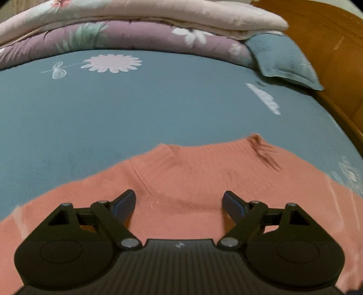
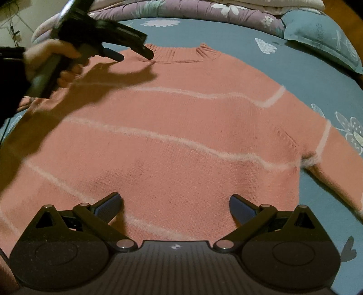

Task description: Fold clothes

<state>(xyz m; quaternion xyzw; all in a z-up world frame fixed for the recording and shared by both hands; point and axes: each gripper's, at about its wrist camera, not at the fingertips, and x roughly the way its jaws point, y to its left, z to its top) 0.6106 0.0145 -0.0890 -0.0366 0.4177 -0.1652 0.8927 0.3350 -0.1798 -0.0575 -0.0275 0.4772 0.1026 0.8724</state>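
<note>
Right wrist view alone shows hand (image 2: 52, 59), whole sweater (image 2: 181, 127), sleeve (image 2: 335, 158)

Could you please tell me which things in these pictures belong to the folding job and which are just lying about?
Belong to the job:
- pink sweater, spread flat on the bed
- left gripper, open, above the collar
- right gripper, open, above the hem

Just lying about:
- blue sheet
- purple quilt
- cream quilt
- blue pillow
</note>
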